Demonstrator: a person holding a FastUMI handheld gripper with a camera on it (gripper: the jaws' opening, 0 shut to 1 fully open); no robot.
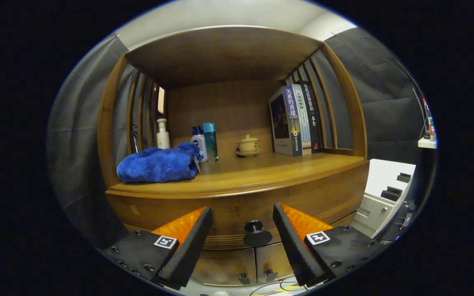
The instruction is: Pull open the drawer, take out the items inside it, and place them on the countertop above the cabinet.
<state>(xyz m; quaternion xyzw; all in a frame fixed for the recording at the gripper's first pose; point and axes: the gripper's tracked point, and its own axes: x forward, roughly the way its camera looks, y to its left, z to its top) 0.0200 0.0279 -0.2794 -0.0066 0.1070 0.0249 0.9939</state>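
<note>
Gripper fingers spread either side of the drawer knob, not touching; closing off-centre could slip off the round knob.

I see cabinet: smooth satin wood | towel: fluffy blue cloth | drawer knob: matt black | finger pads: matt foam

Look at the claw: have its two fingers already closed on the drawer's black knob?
No: the claw is open, and the black knob sits untouched in the gap between its fingers, on the shut drawer.
</note>
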